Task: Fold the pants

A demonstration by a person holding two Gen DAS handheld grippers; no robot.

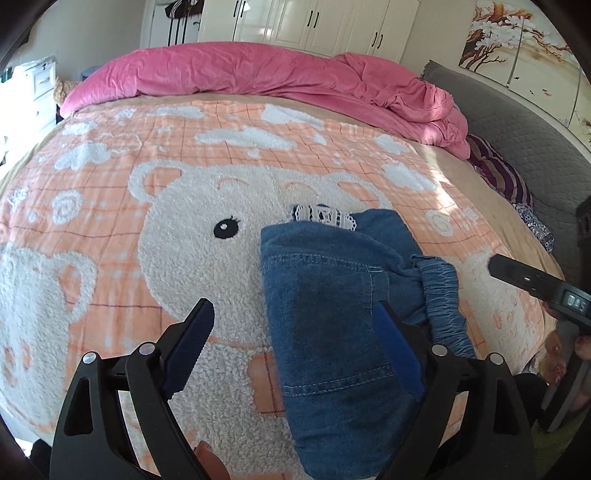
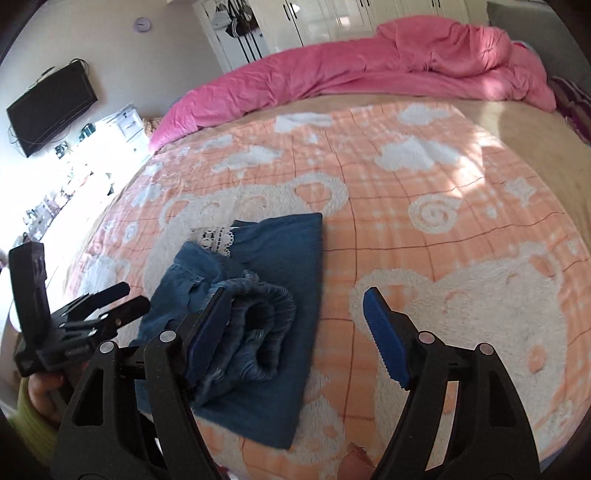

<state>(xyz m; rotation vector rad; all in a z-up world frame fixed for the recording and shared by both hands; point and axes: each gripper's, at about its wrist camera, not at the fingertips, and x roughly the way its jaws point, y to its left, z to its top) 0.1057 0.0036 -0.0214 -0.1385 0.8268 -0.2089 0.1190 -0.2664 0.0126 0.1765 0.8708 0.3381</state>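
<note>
Blue denim pants [image 1: 325,302] lie folded in a compact bundle on the bear-pattern blanket [image 1: 110,206], with a white lace hem [image 1: 321,216] at the far end and the gathered waistband [image 1: 447,302] on the right. My left gripper [image 1: 295,321] is open over the bundle's left half. In the right wrist view the pants [image 2: 266,332] lie at lower left, waistband [image 2: 258,325] rolled on top. My right gripper [image 2: 295,317] is open, its left finger [image 2: 210,325] beside the waistband. The left gripper [image 2: 99,306] shows at far left.
A pink duvet [image 1: 280,77] is bunched along the far side of the bed. Striped pillows [image 1: 502,173] and a grey headboard [image 1: 524,122] are at right. White wardrobes [image 1: 332,26] stand behind. A TV [image 2: 51,103] and cluttered shelf are left.
</note>
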